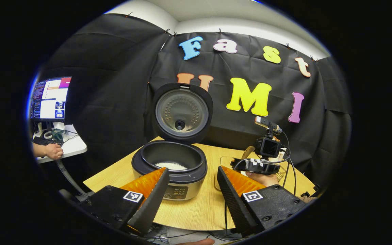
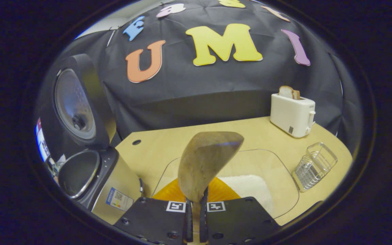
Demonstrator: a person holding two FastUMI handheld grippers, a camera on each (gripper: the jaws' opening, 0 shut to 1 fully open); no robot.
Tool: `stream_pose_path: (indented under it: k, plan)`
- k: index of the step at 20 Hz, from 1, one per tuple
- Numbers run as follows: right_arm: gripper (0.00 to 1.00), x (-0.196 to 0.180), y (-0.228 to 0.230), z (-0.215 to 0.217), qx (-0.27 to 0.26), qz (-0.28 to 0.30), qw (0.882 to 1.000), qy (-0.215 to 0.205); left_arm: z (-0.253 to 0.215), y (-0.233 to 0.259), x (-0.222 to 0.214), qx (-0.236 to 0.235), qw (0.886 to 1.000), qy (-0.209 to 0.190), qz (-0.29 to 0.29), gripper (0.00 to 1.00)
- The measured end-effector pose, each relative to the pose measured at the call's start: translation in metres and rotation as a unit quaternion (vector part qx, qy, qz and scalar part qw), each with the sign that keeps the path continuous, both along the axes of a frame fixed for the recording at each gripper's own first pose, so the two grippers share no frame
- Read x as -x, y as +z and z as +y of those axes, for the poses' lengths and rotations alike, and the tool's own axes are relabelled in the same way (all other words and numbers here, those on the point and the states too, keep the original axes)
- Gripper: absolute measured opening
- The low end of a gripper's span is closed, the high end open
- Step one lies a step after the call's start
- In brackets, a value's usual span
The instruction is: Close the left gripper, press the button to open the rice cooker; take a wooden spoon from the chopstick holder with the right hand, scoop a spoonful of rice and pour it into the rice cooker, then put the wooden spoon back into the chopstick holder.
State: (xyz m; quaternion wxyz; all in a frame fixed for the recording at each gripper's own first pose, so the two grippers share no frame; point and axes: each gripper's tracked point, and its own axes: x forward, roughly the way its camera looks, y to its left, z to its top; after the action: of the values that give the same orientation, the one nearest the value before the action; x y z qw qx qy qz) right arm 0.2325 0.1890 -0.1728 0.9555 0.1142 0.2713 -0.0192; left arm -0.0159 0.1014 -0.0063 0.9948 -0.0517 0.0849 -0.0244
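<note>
Right gripper (image 2: 196, 204): jaws clamped on handle of brown wooden spoon (image 2: 206, 160), bowl of spoon standing up ahead of the fingers, tilted to the right. No rice seen on the face turned to the camera; far face hidden. Directly beneath: clear shallow plastic tray (image 2: 284, 170) holding white rice heap (image 2: 247, 187). Spoon above the heap, contact not seen. Clear wire-and-plastic chopstick holder (image 2: 313, 165) just beside tray, on its right, apparently leaning over. White toaster (image 2: 293, 114) w/ bread slice farther back.

Left gripper (image 1: 191, 194): jaws apart, nothing between, hovering in front of black-and-steel rice cooker (image 1: 168, 170). Round lid (image 1: 182, 112) raised upright; some white rice already in inner pot. Right gripper w/ camera seen to the right of cooker, over tray.

Judged status: either before another scoop or heading for spoon return; cannot tell which.

Risks:
- Grip at handle end only; long lever, so spoon could pivot in jaws if scooping → rice spilled on light wooden tabletop (image 1: 196, 211).
- Light tray could slide under push; no hold from left.
- Cooker well apart from tray: grains lost in transit if spoon tilts.
- Holder narrow, leaning, light: off-centre insertion could tip it fully.
- Open lid within swing path; knock possible.
</note>
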Motion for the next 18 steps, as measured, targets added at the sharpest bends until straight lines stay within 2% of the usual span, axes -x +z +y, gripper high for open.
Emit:
stream_pose_path:
  k: [3, 5, 6, 8, 10, 11, 13, 18]
  plan:
    - [0.08, -0.005, 0.002, 0.002, -0.098, -0.01, 0.995, -0.002, -0.003, -0.002, -0.001, -0.008, 1.0, -0.007, -0.001, 0.91]
    - [0.08, -0.006, -0.001, -0.004, -0.165, -0.004, 0.986, -0.015, -0.003, -0.002, -0.001, -0.013, 1.0, -0.01, -0.001, 0.91]
    - [0.08, -0.008, -0.003, -0.007, -0.206, 0.003, 0.978, -0.021, -0.002, -0.003, -0.001, -0.013, 1.0, -0.011, -0.001, 0.91]
    - [0.07, -0.01, 0.001, -0.013, -0.294, 0.012, 0.955, -0.03, 0.002, -0.004, -0.001, -0.01, 1.0, -0.008, 0.0, 0.91]
    - [0.08, -0.01, 0.005, -0.022, -0.345, 0.017, 0.937, -0.046, 0.006, -0.005, -0.002, -0.007, 1.0, -0.002, 0.002, 0.91]
    - [0.07, -0.009, 0.005, -0.025, -0.364, 0.02, 0.93, -0.05, 0.007, -0.005, -0.003, -0.006, 1.0, 0.001, 0.004, 0.91]
    - [0.07, -0.01, 0.006, -0.031, -0.378, 0.021, 0.924, -0.055, 0.01, -0.007, -0.004, -0.006, 1.0, 0.006, 0.007, 0.91]
    - [0.08, -0.005, 0.014, -0.052, -0.382, 0.009, 0.921, -0.081, 0.006, -0.006, -0.003, -0.012, 1.0, 0.004, 0.007, 0.91]
